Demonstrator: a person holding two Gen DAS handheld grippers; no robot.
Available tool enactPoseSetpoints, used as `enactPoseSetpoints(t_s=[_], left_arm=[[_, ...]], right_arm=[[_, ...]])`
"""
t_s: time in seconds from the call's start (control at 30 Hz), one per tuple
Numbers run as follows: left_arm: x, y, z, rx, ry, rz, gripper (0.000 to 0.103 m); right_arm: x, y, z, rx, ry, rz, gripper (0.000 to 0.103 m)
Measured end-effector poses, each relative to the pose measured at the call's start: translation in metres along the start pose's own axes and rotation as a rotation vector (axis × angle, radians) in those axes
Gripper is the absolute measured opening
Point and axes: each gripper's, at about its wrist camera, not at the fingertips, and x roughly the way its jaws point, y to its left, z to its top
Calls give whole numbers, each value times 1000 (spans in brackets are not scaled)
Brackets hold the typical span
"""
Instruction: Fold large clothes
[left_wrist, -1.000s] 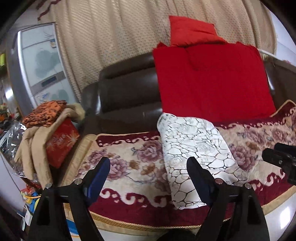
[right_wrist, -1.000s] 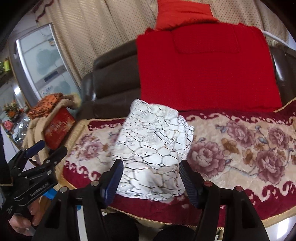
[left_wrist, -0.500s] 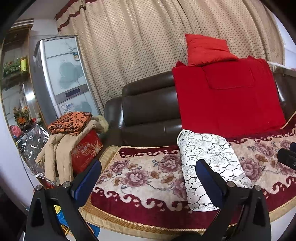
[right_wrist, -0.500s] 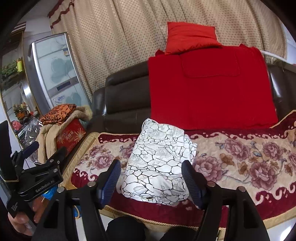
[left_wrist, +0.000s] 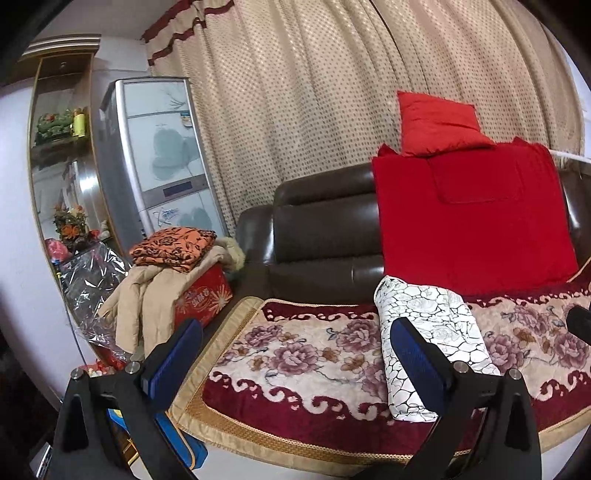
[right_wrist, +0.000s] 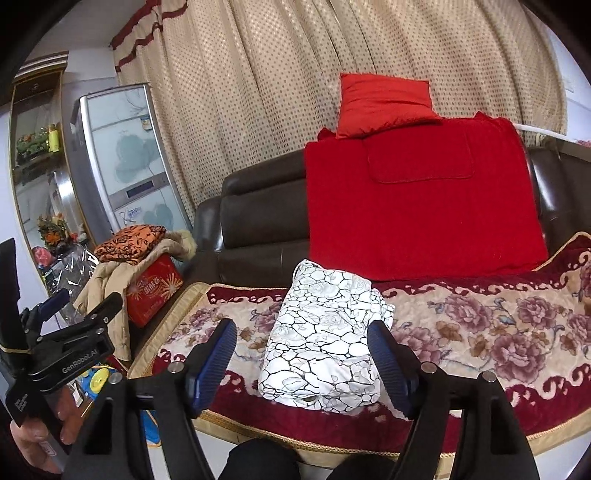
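Both wrist views face the sofa (left_wrist: 325, 229) side by side.

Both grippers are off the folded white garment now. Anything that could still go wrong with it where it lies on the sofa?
Two risks, both modest. The folded white garment lies with its near end close to the front edge of the floral sofa cover, so a brush could tip it off. The right gripper, jaws opening and empty, frames the bundle; a low pass could snag the top layer and undo the fold.
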Motion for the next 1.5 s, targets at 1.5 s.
enactPoseSetpoints(t_s=[1.5], left_arm=[[-68,28,13,-80,-98,6,103]], right_arm=[[-67,36,7,-54,-60,-35,79]])
